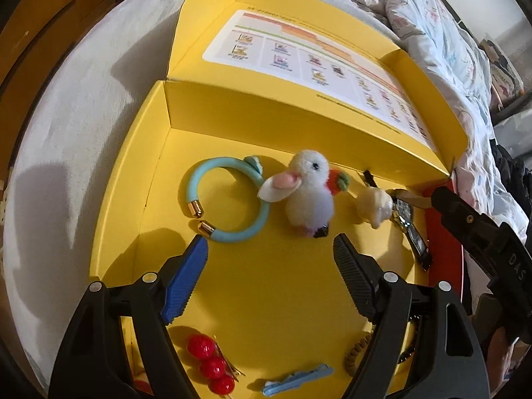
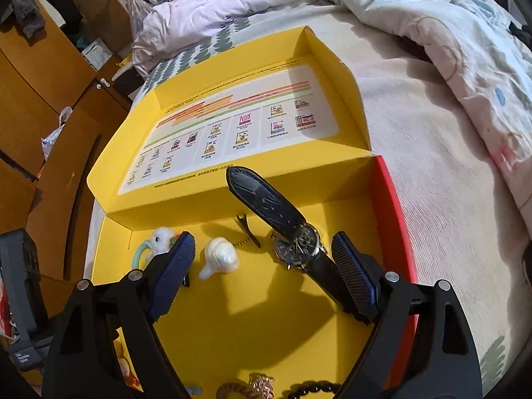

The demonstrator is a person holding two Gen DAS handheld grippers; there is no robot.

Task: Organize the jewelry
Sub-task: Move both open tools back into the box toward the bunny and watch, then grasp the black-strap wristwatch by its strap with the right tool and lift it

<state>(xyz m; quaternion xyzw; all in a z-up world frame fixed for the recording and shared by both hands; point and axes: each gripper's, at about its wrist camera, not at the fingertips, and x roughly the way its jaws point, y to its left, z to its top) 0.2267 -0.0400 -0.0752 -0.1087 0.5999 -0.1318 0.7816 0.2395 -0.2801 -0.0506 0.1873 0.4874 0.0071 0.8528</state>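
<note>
An open yellow box point(image 1: 232, 286) lies on a bed and holds the jewelry. In the left wrist view my left gripper point(image 1: 271, 249) hangs open over the box floor, just below a light blue bangle point(image 1: 229, 199) with gold end caps and a white plush rabbit clip point(image 1: 307, 193). A cream shell-like clip point(image 1: 372, 207) lies to the right. In the right wrist view my right gripper point(image 2: 262, 249) is open above the box point(image 2: 252, 316), with a black-strapped wristwatch point(image 2: 297, 247) and the cream clip point(image 2: 221, 256) between its fingers' lines, untouched.
Red ball clips point(image 1: 207, 362), a blue hair clip point(image 1: 296, 382) and a brown coil tie point(image 1: 357, 352) lie near the box's front. A black hair clip point(image 2: 247, 231), dark beads point(image 2: 309, 389) and a gold piece point(image 2: 261, 384) show too. The box lid point(image 2: 232, 126) stands behind. Rumpled bedding point(image 2: 432, 50) surrounds.
</note>
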